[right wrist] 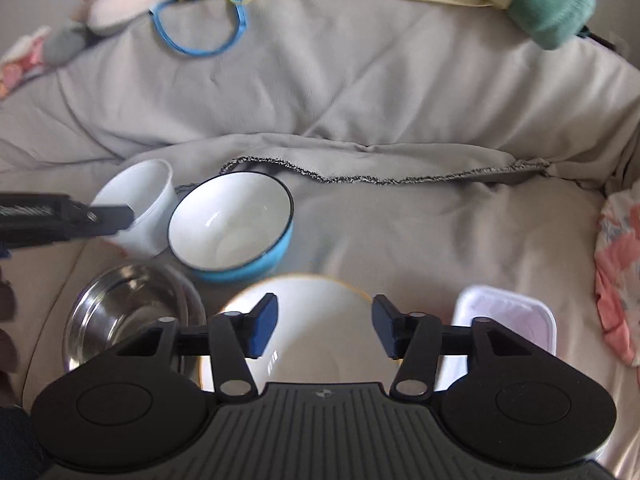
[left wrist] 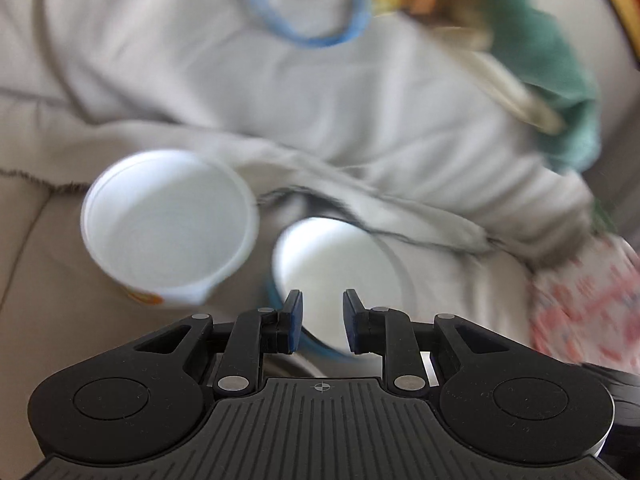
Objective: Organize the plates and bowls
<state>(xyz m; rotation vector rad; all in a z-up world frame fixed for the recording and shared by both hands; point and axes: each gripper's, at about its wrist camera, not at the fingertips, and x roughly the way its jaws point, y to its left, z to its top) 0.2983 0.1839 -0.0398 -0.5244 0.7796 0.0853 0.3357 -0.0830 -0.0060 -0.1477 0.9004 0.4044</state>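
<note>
A blue bowl with a white inside [right wrist: 230,228] lies tilted on the grey blanket; it also shows in the left wrist view [left wrist: 340,276]. A white plastic tub [right wrist: 136,208] stands left of it, seen also in the left wrist view [left wrist: 168,224]. My left gripper [left wrist: 322,322] is open, its fingers straddling the blue bowl's near rim. It shows from the side in the right wrist view [right wrist: 112,216], by the tub. My right gripper [right wrist: 324,330] is open above a white plate with a yellow rim [right wrist: 316,316]. A steel bowl [right wrist: 128,312] sits left of the plate.
A white rectangular tray [right wrist: 508,320] lies right of the plate. A blue ring [right wrist: 200,36], soft toys [right wrist: 120,4], a green cloth [right wrist: 552,4] and a pink patterned cloth [right wrist: 620,276] lie around the blanket's edges. The blanket fold [right wrist: 360,160] runs across the middle.
</note>
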